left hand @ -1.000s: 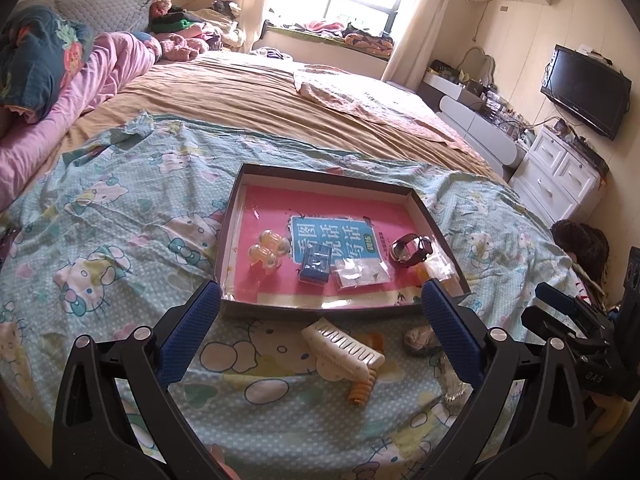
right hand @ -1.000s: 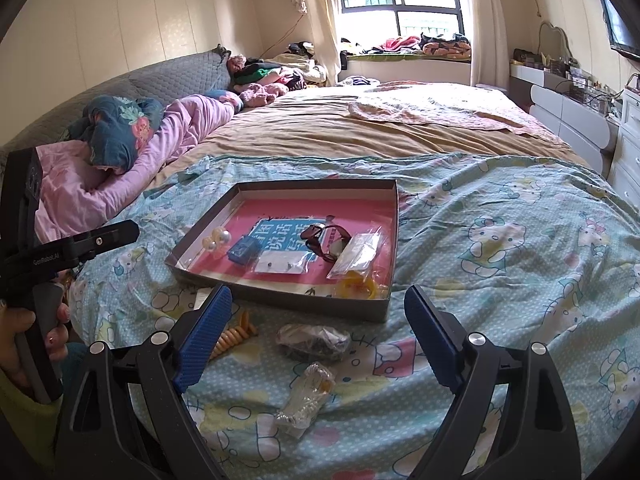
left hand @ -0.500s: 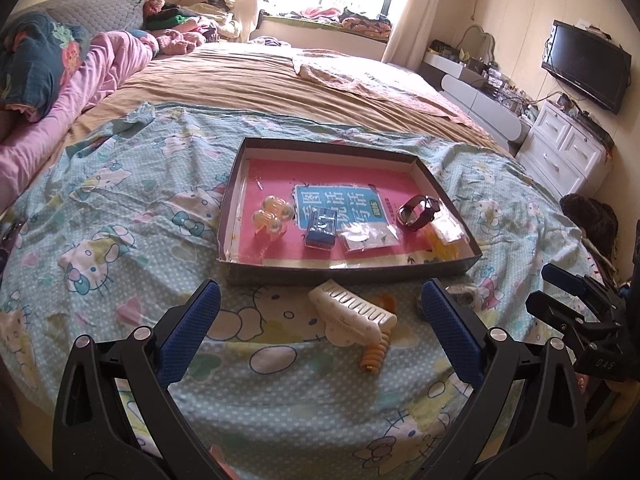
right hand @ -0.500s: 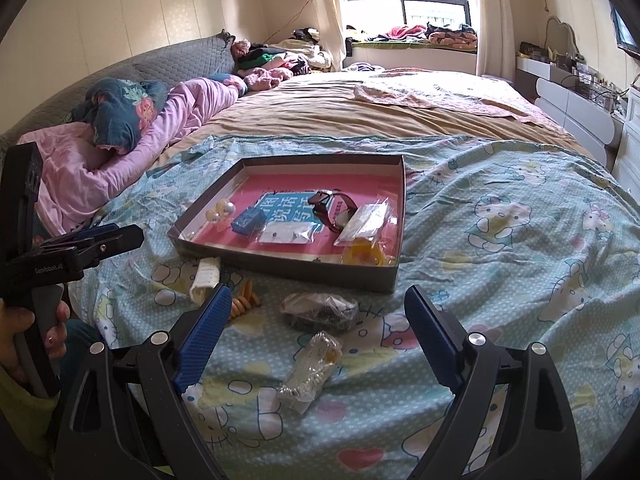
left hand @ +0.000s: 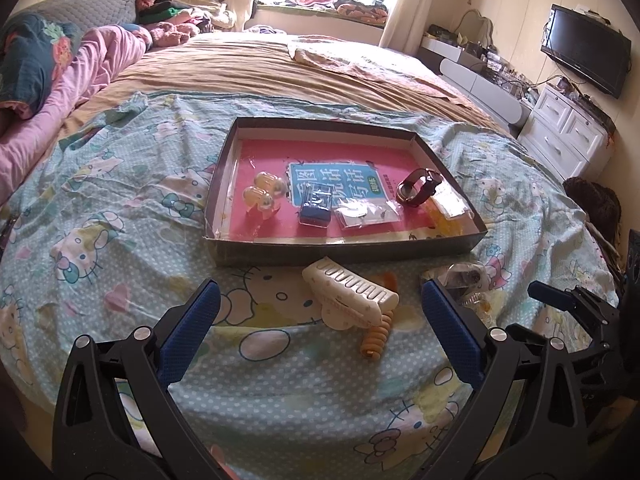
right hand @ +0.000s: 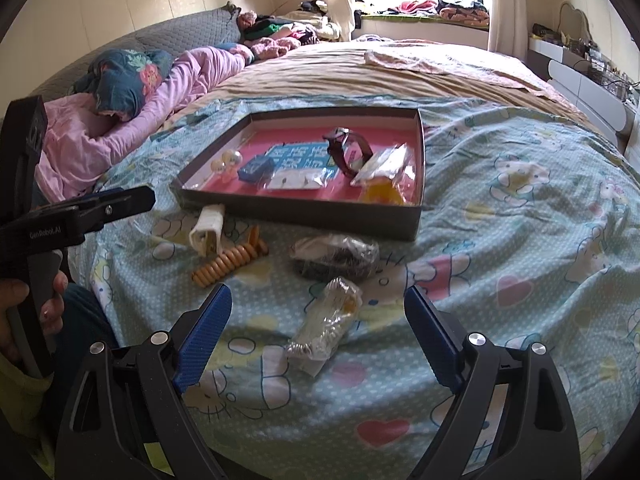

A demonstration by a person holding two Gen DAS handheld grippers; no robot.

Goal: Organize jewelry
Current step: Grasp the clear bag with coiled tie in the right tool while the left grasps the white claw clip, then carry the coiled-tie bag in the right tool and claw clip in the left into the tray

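A shallow grey box with a pink floor lies on the bed. It holds a dark watch, a blue case, clear bead pieces and small plastic bags. In front of it lie a white hair clip, an orange spiral tie, a bagged dark item and a bagged clear piece. My left gripper is open above the clip. My right gripper is open around the clear bag.
The blue Hello Kitty sheet covers the bed's near part. Pink bedding and pillows lie at the left. A white dresser and a TV stand at the right. The bed edge is just below both grippers.
Both grippers have drawn back and lowered toward the bed's near edge, so the box and loose items sit farther off. Both stay open.
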